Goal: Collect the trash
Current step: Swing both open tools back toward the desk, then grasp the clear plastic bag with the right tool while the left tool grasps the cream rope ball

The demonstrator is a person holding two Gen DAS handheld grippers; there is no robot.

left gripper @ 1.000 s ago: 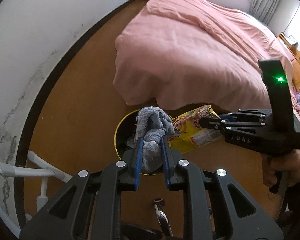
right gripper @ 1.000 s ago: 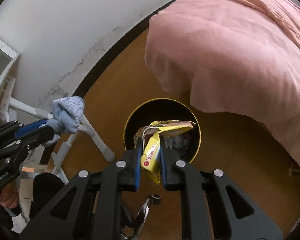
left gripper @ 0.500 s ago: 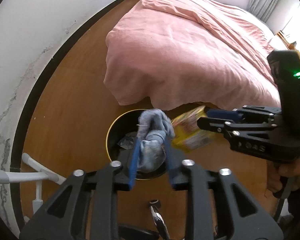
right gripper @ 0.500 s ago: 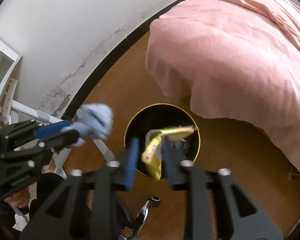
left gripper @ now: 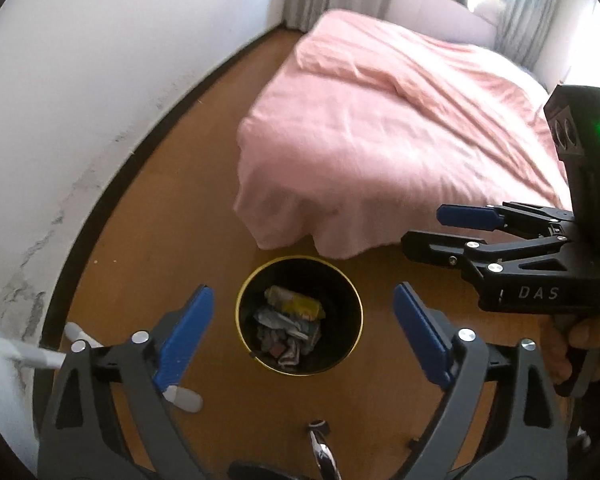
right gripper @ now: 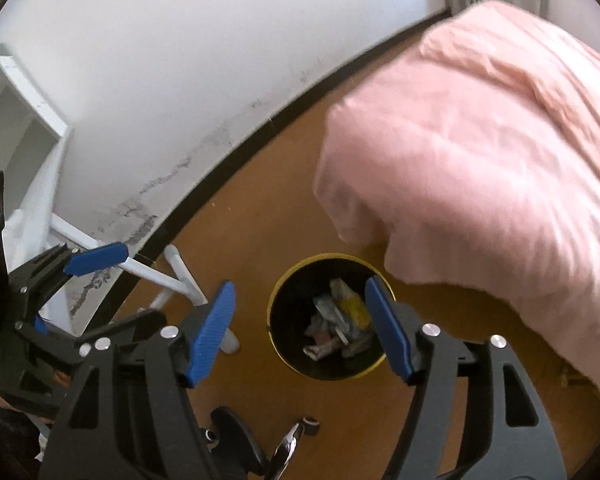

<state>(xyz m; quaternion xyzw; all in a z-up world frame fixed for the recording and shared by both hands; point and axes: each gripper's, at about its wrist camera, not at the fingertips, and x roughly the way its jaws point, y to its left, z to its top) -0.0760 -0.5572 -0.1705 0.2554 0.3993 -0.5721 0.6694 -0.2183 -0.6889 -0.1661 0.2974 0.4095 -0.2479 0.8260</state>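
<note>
A round black bin with a yellow rim [left gripper: 244, 344] [right gripper: 274, 340] stands on the wooden floor by the bed. Inside lie crumpled grey cloth [left gripper: 278, 320], a yellow snack bag [left gripper: 300, 304] [right gripper: 354, 306] and other scraps. My left gripper [left gripper: 300, 332] is wide open and empty, above the bin. My right gripper [right gripper: 304, 328] is also wide open and empty above the bin. It shows at the right of the left wrist view [left gripper: 452, 236]. The left gripper shows at the left edge of the right wrist view [right gripper: 96, 260].
A bed with a pink cover [left gripper: 380, 140] [right gripper: 480, 160] overhangs just behind the bin. A white wall with a dark skirting [left gripper: 100, 80] runs on the left. White frame legs [right gripper: 176, 276] stand near the wall. A chrome chair base with casters [left gripper: 320, 440] is below.
Both grippers opened and rose. The grey cloth fell from the left and the yellow snack bag from the right; both now lie in the bin.
</note>
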